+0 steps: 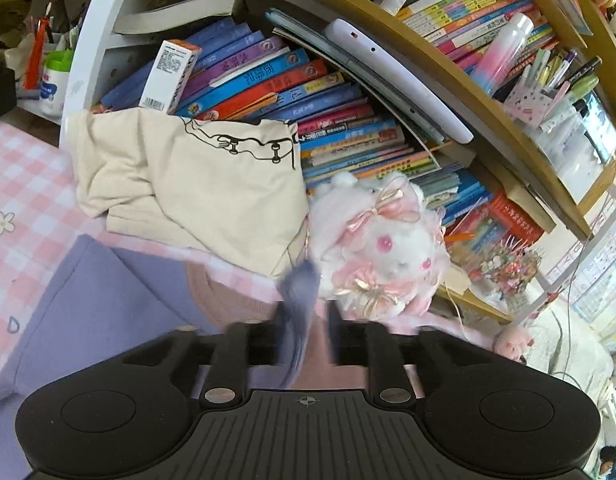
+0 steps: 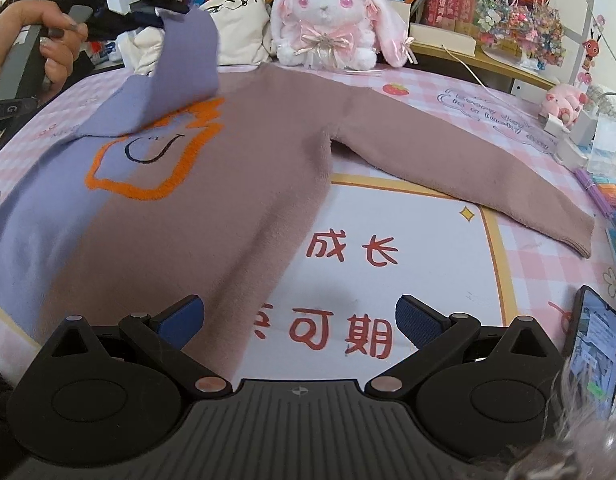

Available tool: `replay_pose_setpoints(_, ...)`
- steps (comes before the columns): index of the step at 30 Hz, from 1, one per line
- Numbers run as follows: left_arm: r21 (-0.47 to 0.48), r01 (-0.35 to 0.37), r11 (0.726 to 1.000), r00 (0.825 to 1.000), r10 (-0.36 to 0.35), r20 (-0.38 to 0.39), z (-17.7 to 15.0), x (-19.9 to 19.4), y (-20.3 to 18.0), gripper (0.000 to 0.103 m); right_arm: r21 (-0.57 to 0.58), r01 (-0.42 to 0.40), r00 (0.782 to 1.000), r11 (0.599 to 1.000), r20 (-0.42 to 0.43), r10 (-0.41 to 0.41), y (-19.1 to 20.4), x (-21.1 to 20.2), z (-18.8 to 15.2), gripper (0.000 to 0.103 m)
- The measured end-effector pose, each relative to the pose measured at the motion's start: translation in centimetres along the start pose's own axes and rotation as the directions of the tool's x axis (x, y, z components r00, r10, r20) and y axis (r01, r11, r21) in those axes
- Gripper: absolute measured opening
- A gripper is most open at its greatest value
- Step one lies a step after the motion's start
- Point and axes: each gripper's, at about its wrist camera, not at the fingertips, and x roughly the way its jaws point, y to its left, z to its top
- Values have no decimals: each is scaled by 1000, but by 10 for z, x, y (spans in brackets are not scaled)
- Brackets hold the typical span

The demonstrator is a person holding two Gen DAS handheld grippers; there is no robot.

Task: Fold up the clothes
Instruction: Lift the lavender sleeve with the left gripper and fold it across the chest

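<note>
Sweater just beyond right tool

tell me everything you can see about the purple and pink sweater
The fuzzy knit sweater, lavender on one half and dusty pink on the other, lies front up on the pink checked table cover. An orange outlined patch with a black smile sits on its chest. The pink sleeve stretches flat toward the right edge. The lavender sleeve is lifted and folded across the chest, its cuff between the left gripper's fingers.
</note>
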Motion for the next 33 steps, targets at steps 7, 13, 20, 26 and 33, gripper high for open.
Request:
replay_pose_setpoints(7, 171, -151, 974, 989, 149, 23, -25, -47, 11, 58, 3, -45, 999, 999, -7, 45, -2, 6, 0, 103)
replay_pose_setpoints(13, 278, -366, 888, 925, 381, -1, -59, -95, 60, 71, 29, -56, 998, 998, 34, 55, 4, 5, 4, 101)
replay_pose_setpoints(20, 333, -452, 828, 872, 489, -32, -82, -124, 113, 72, 101, -19, 1000, 995, 6, 18, 20, 6, 4, 92)
replay_pose_setpoints(26, 222, -399, 890, 894, 431, -121, -82, -133, 154, 58, 181, 10, 998, 984, -55, 0, 39, 2, -8, 58)
replay_pose_setpoints(33, 146, -258, 955, 938, 284, -199, -86, -136, 174, 4, 242, 78, 996, 967, -59, -66, 57, -6, -20, 27)
